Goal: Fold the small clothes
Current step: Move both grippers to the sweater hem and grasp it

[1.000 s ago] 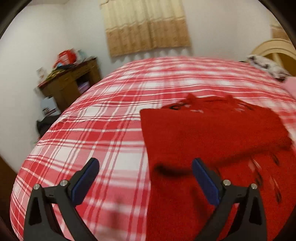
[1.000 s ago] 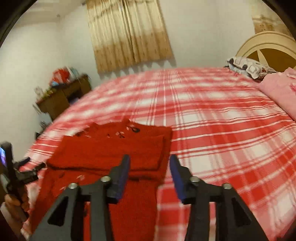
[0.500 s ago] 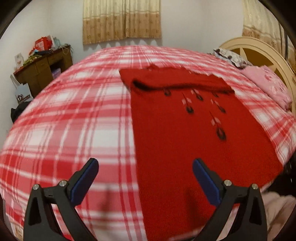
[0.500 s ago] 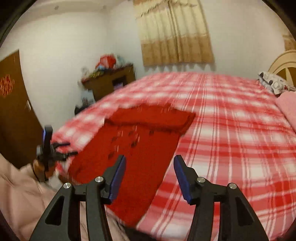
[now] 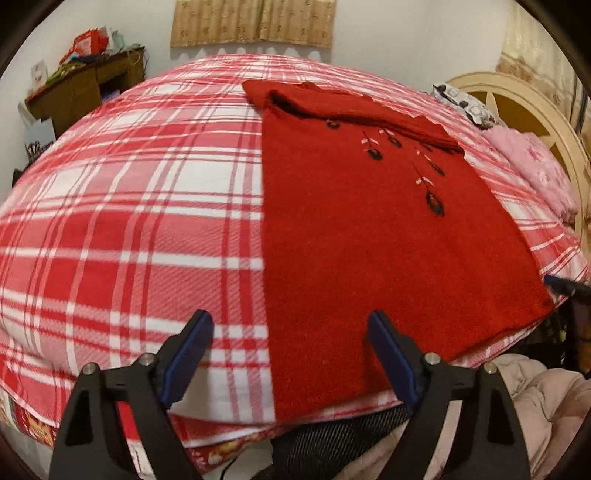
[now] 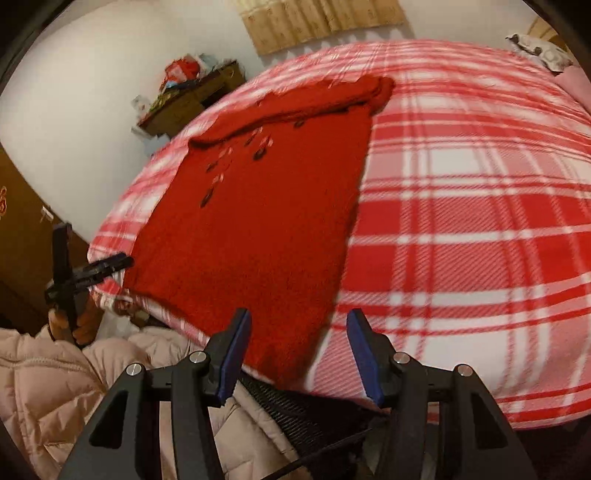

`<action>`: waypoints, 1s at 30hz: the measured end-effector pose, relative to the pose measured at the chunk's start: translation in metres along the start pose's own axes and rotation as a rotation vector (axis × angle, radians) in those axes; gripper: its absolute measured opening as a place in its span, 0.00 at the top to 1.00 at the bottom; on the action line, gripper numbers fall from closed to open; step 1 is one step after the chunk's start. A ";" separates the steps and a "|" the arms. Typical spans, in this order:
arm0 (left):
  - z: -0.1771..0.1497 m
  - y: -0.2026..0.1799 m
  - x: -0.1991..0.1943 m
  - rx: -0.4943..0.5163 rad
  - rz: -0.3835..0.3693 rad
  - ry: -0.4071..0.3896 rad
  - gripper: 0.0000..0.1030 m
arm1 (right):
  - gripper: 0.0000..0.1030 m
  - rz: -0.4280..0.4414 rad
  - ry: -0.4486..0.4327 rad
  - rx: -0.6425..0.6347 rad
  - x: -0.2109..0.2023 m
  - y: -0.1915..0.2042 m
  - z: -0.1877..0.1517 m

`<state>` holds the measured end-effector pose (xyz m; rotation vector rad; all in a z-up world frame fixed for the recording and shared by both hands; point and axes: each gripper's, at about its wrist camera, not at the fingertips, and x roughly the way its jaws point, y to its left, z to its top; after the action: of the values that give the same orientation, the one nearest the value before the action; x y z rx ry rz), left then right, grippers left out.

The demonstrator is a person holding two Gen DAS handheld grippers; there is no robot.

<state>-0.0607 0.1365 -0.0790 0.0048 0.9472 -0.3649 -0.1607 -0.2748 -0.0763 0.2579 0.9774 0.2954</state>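
The sweater (image 5: pixel 369 229) lies flat on the bed (image 5: pixel 129 221), its plaid cover red and white. The garment is red, with small dark motifs on the chest. Its top part is folded over into a thick band (image 5: pixel 351 107) across the far end; the hem lies at the bed's near edge and partly overhangs it.

Left gripper (image 5: pixel 291 354): jaws spread wide, holding nothing. It hovers at the near edge of the bed. The left finger (image 5: pixel 188 354) is over bare plaid, just beside the sweater's left side; the right finger (image 5: pixel 391 358) is over the hem. Contact with the cloth cannot be confirmed.

Right gripper (image 6: pixel 295 354): jaws likewise apart, holding nothing. It sits at the near edge of the bed at the sweater's right hem corner. The left finger (image 6: pixel 232 354) is over red knit, the right finger (image 6: pixel 364 354) over plaid. From this view the sweater (image 6: pixel 258 221) runs away toward the far side of the bed (image 6: pixel 480 221), and the left gripper (image 6: pixel 88 275) shows at the sweater's left hem corner, held in a hand (image 6: pixel 74 321).

Beyond the bed: a wooden desk (image 5: pixel 85 92) with clutter against the wall, a curtain (image 5: pixel 255 22) on the far wall, a cream headboard (image 5: pixel 524 110) and pink bedding (image 5: pixel 532 173) on the right. A pale padded jacket (image 6: pixel 55 387) shows below the bed's near edge.
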 end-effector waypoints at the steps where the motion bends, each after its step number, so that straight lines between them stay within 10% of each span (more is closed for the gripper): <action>1: -0.001 0.001 -0.001 -0.007 -0.005 0.004 0.15 | 0.47 -0.005 0.013 -0.008 0.003 0.002 -0.001; 12: -0.011 -0.012 -0.003 0.016 -0.112 0.059 0.29 | 0.49 0.032 0.058 -0.037 0.020 0.016 -0.006; 16: -0.013 -0.013 -0.004 0.032 -0.103 0.059 0.34 | 0.91 0.028 0.086 -0.036 0.027 0.017 -0.006; 26: -0.022 -0.016 -0.002 0.017 -0.156 0.103 0.49 | 0.91 0.050 0.115 -0.019 0.032 0.016 -0.007; 29: -0.017 -0.011 -0.001 -0.025 -0.133 0.104 0.89 | 0.92 0.083 0.096 -0.014 0.025 0.020 -0.002; 30: -0.016 -0.007 -0.001 -0.058 -0.156 0.113 0.89 | 0.92 0.113 0.081 0.001 0.021 0.019 0.001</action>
<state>-0.0755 0.1331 -0.0866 -0.1030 1.0733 -0.4853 -0.1514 -0.2496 -0.0853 0.3047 1.0445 0.4111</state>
